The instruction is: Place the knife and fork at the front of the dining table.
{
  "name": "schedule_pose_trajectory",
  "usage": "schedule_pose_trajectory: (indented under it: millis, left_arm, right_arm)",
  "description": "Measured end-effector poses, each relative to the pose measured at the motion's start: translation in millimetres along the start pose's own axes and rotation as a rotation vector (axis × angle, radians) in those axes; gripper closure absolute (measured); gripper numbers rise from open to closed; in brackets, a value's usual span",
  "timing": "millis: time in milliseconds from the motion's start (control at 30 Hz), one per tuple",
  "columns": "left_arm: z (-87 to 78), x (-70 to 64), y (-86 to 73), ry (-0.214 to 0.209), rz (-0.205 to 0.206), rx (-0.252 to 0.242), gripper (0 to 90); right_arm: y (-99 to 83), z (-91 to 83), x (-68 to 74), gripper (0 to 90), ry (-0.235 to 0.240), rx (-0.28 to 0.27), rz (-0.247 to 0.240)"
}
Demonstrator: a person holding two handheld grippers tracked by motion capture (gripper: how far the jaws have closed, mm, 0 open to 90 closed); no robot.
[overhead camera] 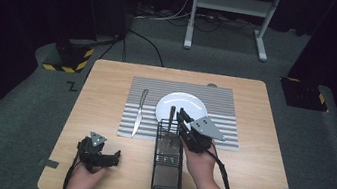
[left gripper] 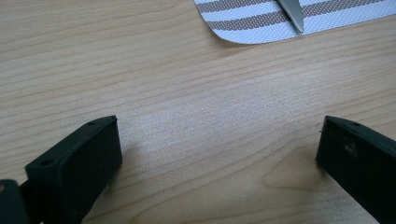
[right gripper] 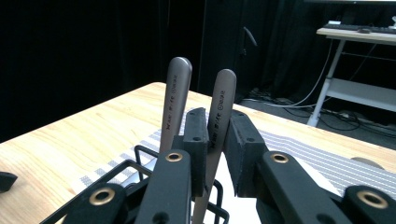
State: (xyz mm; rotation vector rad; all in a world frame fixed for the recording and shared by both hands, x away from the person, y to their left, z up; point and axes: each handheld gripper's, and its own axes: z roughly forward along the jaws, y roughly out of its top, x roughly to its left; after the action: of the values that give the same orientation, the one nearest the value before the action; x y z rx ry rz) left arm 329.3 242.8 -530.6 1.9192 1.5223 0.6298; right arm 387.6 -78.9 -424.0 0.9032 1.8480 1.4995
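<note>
While the table (overhead camera: pixel 108 80) spreads under both grippers, the mat (overhead camera: pixel 225 108) and plate (overhead camera: pixel 182 104) lie beyond the right gripper (right gripper: pixel 214 133), clamped on one handle (right gripper: pixel 220 105) in the caddy (overhead camera: pixel 167 175); left gripper (left gripper: pixel 219 149) rests wide, knife (overhead camera: pixel 139 113) ahead.

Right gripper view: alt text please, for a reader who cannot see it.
The right gripper has its two black jaws closed on one utensil handle standing in a black wire caddy. A second handle stands just left, outside the jaws, above the striped placemat.
</note>
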Motion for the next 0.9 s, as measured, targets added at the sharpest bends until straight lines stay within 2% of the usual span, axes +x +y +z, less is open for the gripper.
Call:
schedule_pose_trajectory:
  millis: [100,200,333,667,900]
  left_arm:
    - [0.0,0.0,0.0,0.000,0.000,0.000,0.3]
    - [0.0,0.0,-0.1,0.000,0.000,-0.001,0.3]
    - [0.0,-0.1,-0.1,0.000,-0.001,-0.001,0.3]
    - [0.0,-0.1,-0.2,0.000,-0.001,-0.001,0.3]
    - [-0.1,-0.1,-0.1,0.000,-0.001,-0.001,0.3]
  right_arm:
    - [-0.6,-0.9,0.3,80.9,0.007,-0.007,-0.001]
    - [-1.1,-2.7,-0.1,86.4,0.018,-0.025,0.001]
    - [-0.5,-4.9,-1.9,87.8,0.058,-0.032,0.040]
    - [9.7,-17.6,1.0,88.2,0.060,-0.096,0.007]
    - [20.7,-26.9,6.4,88.2,0.074,-0.147,0.006]
